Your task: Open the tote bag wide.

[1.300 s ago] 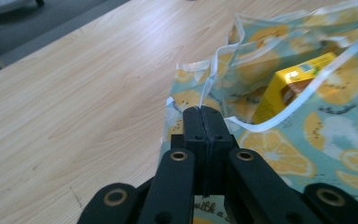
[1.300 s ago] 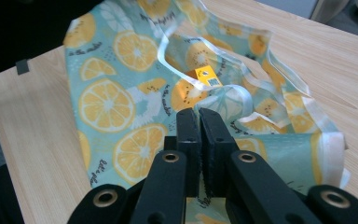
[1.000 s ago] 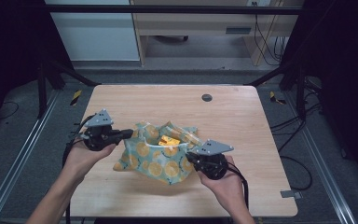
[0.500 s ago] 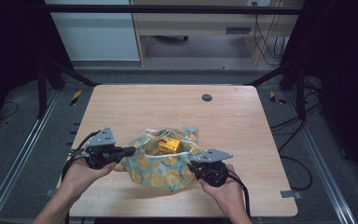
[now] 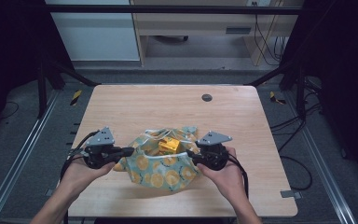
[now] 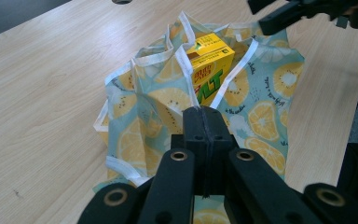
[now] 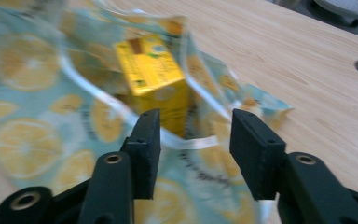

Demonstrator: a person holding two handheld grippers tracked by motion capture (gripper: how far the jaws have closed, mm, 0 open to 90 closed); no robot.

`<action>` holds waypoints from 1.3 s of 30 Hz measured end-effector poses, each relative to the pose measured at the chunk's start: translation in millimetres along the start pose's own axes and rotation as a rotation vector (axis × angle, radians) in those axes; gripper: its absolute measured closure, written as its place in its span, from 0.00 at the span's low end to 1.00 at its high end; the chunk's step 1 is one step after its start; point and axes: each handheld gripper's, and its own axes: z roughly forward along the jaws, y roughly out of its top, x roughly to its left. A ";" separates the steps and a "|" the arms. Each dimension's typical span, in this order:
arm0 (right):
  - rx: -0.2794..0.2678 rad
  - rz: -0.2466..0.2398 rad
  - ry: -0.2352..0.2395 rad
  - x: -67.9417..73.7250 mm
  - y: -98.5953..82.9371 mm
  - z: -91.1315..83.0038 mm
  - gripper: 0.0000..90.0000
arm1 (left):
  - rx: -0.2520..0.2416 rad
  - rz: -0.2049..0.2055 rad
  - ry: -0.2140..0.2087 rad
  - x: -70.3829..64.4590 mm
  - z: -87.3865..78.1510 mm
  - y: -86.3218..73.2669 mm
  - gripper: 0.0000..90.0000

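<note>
In the lower middle of the high view, a soft cloth bag (image 5: 161,163) printed with lemon slices on pale blue-green, edged in white tape, lies crumpled on the worktop (image 5: 168,109), its long axis running left to right between the two hands. The left claw (image 5: 129,150) is clamped on the bag's white-taped rim at its left edge; in the left gripper view its jaws meet with the fabric pinched between them. The right claw (image 5: 190,155) sits at the bag's right edge with its jaws apart, the white rim lying between them in the right gripper view. Inside the open mouth stands a small yellow carton (image 6: 209,67), a boxy drink pack tilted toward the upper right, printed with large green letters I cannot read fully. Farther up the pale wood-grain worktop is a round dark grommet (image 5: 207,97).
</note>
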 end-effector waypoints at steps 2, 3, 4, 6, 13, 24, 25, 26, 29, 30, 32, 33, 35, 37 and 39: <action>0.028 0.010 -0.007 -8.7 0.6 9.0 0.55 | 0.001 0.002 0.000 -0.1 0.0 0.1 1.00; 0.042 0.012 -0.009 -12.6 0.5 13.6 0.54 | 0.001 0.003 0.000 0.1 0.0 0.1 1.00; 0.057 0.018 -0.008 -15.6 0.0 18.0 0.53 | 0.003 0.004 0.000 0.3 0.1 0.0 1.00; 0.076 0.032 -0.001 -19.7 -0.8 25.9 0.53 | 0.003 0.002 0.002 1.0 0.3 -0.3 1.00; 0.130 0.037 0.068 -24.4 -3.0 38.9 0.82 | -0.001 -0.002 0.003 2.6 -0.9 -1.1 1.00; -0.053 0.059 0.048 -20.7 1.6 -6.2 1.00 | -0.024 0.017 0.000 -4.3 -13.9 -7.4 1.00; -0.064 0.054 0.053 -18.8 0.8 -11.4 1.00 | -0.019 0.026 -0.001 -6.1 -14.6 -9.1 1.00; -0.064 0.054 0.053 -18.8 0.8 -11.4 1.00 | -0.019 0.026 -0.001 -6.1 -14.6 -9.1 1.00; -0.078 0.034 0.072 -7.7 -9.1 -26.1 1.00 | 0.029 0.064 0.014 -14.6 -11.0 -23.2 1.00; -0.079 0.034 0.076 -4.9 -13.1 -28.6 1.00 | 0.038 0.065 0.018 -15.5 -9.5 -27.9 1.00; -0.072 0.024 0.087 -0.6 -22.2 -31.5 1.00 | 0.049 0.057 0.015 -16.0 -6.1 -36.8 1.00; -0.065 0.023 0.086 1.3 -27.0 -32.3 1.00 | 0.054 0.051 0.017 -15.7 -4.4 -40.8 1.00; -0.046 0.018 0.093 4.1 -36.5 -32.0 1.00 | 0.061 0.037 0.016 -14.4 -0.7 -48.2 1.00; -0.028 0.017 0.090 5.9 -45.4 -30.3 1.00 | 0.068 0.024 0.010 -12.9 2.9 -54.8 1.00; -0.019 0.013 0.096 6.2 -49.4 -28.5 1.00 | 0.071 0.018 0.007 -12.2 4.8 -57.8 1.00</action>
